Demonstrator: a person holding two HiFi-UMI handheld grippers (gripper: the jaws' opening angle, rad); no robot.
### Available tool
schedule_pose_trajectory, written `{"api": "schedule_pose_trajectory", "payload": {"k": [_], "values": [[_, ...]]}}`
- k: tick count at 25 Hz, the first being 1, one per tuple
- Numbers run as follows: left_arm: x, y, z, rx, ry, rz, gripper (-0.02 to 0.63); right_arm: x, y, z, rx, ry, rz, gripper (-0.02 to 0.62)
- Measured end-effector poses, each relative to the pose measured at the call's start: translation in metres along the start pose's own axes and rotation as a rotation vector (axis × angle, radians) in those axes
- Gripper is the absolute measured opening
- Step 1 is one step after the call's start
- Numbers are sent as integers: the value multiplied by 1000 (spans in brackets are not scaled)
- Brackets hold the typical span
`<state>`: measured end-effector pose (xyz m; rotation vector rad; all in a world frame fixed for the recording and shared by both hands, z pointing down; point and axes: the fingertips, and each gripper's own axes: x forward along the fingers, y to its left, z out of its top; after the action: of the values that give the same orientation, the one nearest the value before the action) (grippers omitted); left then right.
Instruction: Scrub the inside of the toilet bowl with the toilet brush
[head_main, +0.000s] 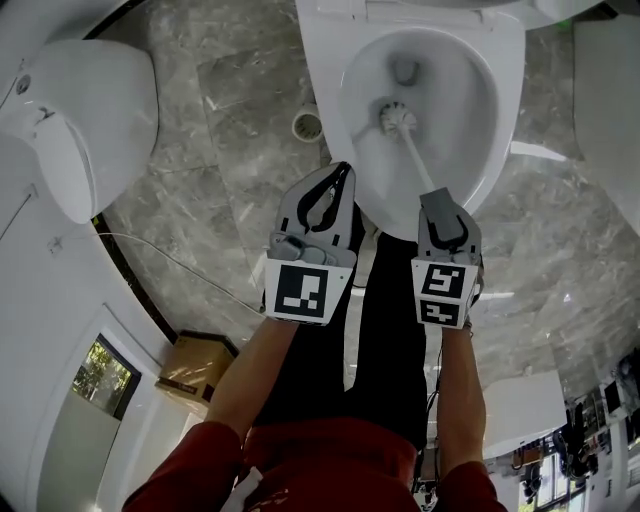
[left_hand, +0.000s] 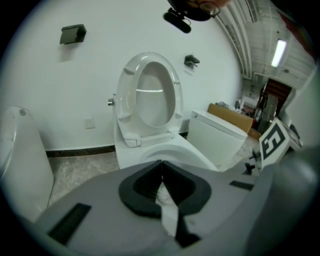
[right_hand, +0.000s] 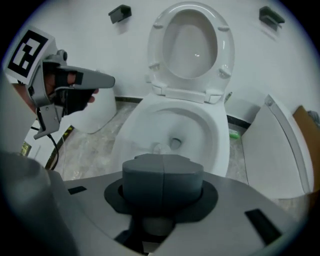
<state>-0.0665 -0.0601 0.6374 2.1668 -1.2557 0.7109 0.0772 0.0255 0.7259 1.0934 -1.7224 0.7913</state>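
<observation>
The white toilet bowl is open at the top of the head view, with its seat and lid raised against the wall. The toilet brush has its white bristle head down inside the bowl near the drain hole. Its pale handle slants back to my right gripper, which is shut on it. In the right gripper view the jaws hide the handle, and the bristles show faintly in the bowl. My left gripper hovers over the bowl's near left rim, shut and holding nothing.
A round floor drain sits in the grey marble floor left of the bowl. Other white fixtures stand at the left and right. A thin cable and a cardboard box lie near the left wall.
</observation>
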Motion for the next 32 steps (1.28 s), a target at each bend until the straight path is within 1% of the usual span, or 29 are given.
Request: {"api": "schedule_pose_trajectory", "payload": {"k": [3, 4, 7, 10, 12, 15, 17, 19, 21, 24, 26, 28, 30, 32], "values": [[0, 2, 0, 4, -5, -12, 0, 6, 14, 39, 7, -72, 67, 144], [1, 0, 1, 12, -5, -18, 0, 9, 14, 56, 7, -99, 75, 144], [1, 0, 2, 19, -8, -24, 0, 22, -2, 99, -16, -162, 41, 144], [3, 2, 4, 7, -9, -22, 0, 28, -39, 118, -36, -192, -31, 143], [3, 2, 6, 3, -6, -24, 0, 25, -69, 114, -33, -184, -95, 143], [4, 0, 6, 6, -3, -29, 0, 14, -101, 88, -48, -125, -164, 144], [3, -1, 5, 5, -1, -29, 0, 5, -107, 63, -56, -74, -184, 144], [3, 0, 4, 2, 0, -25, 0, -5, -103, 39, -41, -30, -183, 144], [2, 2, 3, -2, 0, -18, 0, -11, -89, 16, -32, 11, -164, 144], [0, 6, 3, -4, -3, -4, 0, -11, -48, -14, -10, 65, -86, 144], [-2, 8, 3, -1, -4, 1, -1, -10, -18, -21, 2, 65, -49, 144], [-5, 10, 2, -3, -2, 6, 0, -10, 5, -9, 48, 31, 1, 144], [-6, 13, 1, -2, 2, 13, 0, -10, 22, 21, 115, -33, 77, 144], [-6, 13, 0, 0, 6, 16, 0, -6, 31, 55, 116, -93, 114, 144]]}}
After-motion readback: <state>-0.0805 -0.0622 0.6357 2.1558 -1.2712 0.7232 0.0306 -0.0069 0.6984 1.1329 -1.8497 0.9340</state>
